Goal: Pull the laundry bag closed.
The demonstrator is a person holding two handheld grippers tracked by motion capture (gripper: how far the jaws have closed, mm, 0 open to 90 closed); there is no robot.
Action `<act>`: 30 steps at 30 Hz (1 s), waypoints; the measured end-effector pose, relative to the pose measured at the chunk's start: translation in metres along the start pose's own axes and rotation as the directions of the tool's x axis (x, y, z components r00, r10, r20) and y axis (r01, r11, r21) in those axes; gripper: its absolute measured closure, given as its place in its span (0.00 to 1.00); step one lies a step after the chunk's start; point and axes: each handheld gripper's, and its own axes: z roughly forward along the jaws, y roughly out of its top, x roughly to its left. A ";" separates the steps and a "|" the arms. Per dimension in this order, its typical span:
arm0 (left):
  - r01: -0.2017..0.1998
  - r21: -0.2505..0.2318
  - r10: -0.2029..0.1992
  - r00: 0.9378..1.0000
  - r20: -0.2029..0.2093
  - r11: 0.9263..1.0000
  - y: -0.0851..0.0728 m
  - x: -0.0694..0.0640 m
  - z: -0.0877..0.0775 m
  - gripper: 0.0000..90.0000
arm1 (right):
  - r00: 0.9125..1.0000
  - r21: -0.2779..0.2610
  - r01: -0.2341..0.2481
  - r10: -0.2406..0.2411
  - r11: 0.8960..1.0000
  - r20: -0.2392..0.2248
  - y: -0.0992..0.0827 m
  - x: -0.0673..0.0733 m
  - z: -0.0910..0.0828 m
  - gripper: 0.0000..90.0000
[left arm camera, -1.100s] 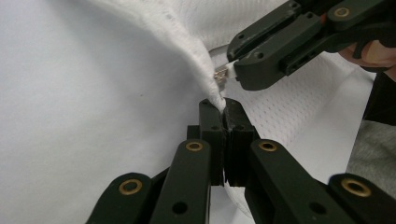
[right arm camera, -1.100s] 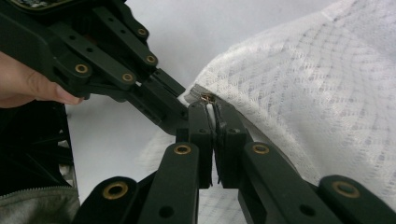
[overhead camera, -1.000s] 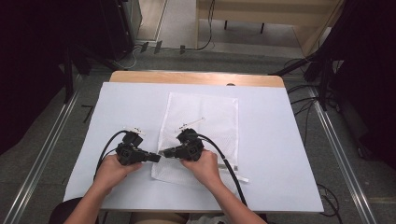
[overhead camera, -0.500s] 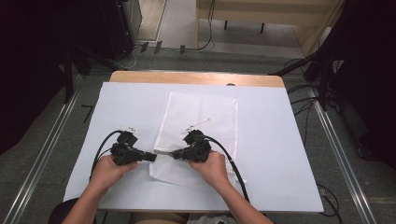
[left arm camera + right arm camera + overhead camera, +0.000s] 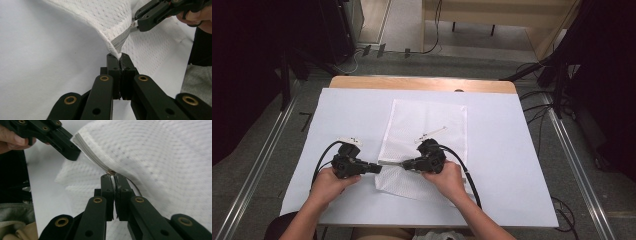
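Note:
A white mesh bag (image 5: 427,125) lies flat on the white table (image 5: 512,165), and its near left edge is lifted. My left gripper (image 5: 379,167) is shut on the bag's corner (image 5: 117,51), where the grey zipper tape (image 5: 122,40) ends. My right gripper (image 5: 405,164) faces it from the right, shut on the small metal zipper pull (image 5: 111,172). The left gripper view shows the right gripper (image 5: 136,23) at the upper right, on the zipper. In the right gripper view the left gripper (image 5: 72,151) holds the bag's layered edge at the upper left.
A wooden strip (image 5: 422,84) runs along the table's far edge. Metal rails (image 5: 574,165) flank the table on the floor, with cables (image 5: 537,95) at the back right. Black cables (image 5: 464,172) trail from both grippers toward the person.
My right gripper has slid to the right along the bag's edge, widening the gap between the two grippers. The left gripper has stayed about where it was.

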 end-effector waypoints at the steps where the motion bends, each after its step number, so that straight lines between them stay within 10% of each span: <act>1: 0.004 0.003 -0.004 1.000 0.001 1.000 0.000 0.000 0.000 1.00 | 1.000 0.002 -0.004 0.004 1.000 -0.003 -0.002 -0.001 -0.002 0.98; 16: 0.121 -0.029 -0.119 0.990 0.077 0.992 -0.001 0.005 -0.005 1.00 | 0.999 -0.024 -0.013 0.013 1.000 -0.030 -0.008 -0.008 -0.010 0.98; 20: 0.079 -0.005 -0.078 0.997 0.026 0.997 -0.001 0.002 -0.004 1.00 | 0.999 -0.018 -0.029 0.028 0.999 -0.030 -0.011 -0.013 -0.014 0.98; 30: 0.048 -0.003 -0.048 0.998 0.046 0.999 0.000 0.000 -0.002 1.00 | 0.999 -0.012 -0.024 0.024 1.000 -0.045 -0.014 -0.015 -0.021 0.98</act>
